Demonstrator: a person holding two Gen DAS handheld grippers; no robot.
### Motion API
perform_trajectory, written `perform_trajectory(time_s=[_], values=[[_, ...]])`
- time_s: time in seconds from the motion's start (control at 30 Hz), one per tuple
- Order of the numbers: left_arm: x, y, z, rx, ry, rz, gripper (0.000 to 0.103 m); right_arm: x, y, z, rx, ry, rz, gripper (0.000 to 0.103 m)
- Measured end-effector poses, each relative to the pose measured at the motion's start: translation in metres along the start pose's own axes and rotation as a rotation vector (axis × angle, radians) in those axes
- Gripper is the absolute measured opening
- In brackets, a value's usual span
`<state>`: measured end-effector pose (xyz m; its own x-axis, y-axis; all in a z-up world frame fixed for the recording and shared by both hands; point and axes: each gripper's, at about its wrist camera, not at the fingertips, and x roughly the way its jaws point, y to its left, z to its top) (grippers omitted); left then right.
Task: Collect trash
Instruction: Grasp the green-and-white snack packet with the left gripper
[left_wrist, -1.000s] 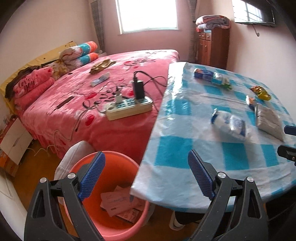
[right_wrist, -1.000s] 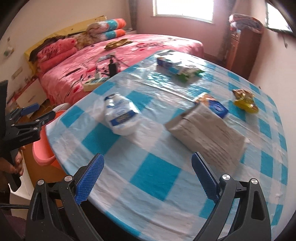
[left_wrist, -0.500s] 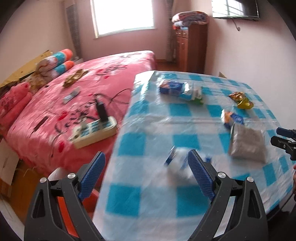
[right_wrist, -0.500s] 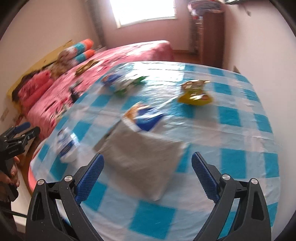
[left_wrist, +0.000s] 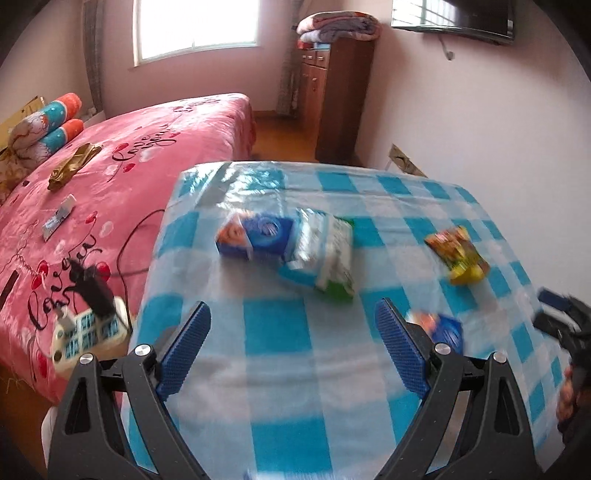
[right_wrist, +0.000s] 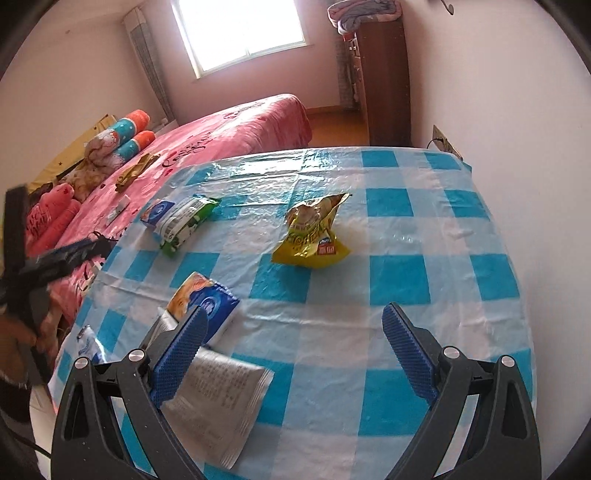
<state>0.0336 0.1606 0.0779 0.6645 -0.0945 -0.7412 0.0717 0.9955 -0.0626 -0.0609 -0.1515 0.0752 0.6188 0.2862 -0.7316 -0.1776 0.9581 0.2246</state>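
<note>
The left view was smeared by motion blur, so print on the wrappers could not be read. On the checked tabletop (right_wrist: 424, 273) the yellow snack bag (right_wrist: 314, 236) lay near the middle, with the green-and-white packet (right_wrist: 184, 221) beyond it toward the pink bed (right_wrist: 236, 125). The grey pouch (right_wrist: 218, 402) was partly hidden behind the right hand-held gripper (right_wrist: 291, 354), whose jaws stood apart and empty. The left hand-held gripper (left_wrist: 291, 347) also gaped wide over the tabletop, holding nothing.

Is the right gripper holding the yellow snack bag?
No. The right gripper is open and empty; the yellow snack bag lies apart on the table.
</note>
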Motion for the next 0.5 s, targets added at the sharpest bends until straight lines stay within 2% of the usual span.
perform_trajectory(time_s=[0.17,0.4,0.5], values=[[0.038,0.017,0.029,-0.017,0.005,0.032,0.091,0.016,-0.006,0.005,0.002,0.016,-0.004,0.094],[0.084,0.041,0.054,-0.137,0.029,0.042,0.091,0.031,-0.012,0.006,-0.014,0.034,-0.021,0.094],[0.103,0.038,0.060,-0.131,0.049,0.058,0.091,0.039,-0.014,0.009,-0.024,0.046,-0.027,0.094]])
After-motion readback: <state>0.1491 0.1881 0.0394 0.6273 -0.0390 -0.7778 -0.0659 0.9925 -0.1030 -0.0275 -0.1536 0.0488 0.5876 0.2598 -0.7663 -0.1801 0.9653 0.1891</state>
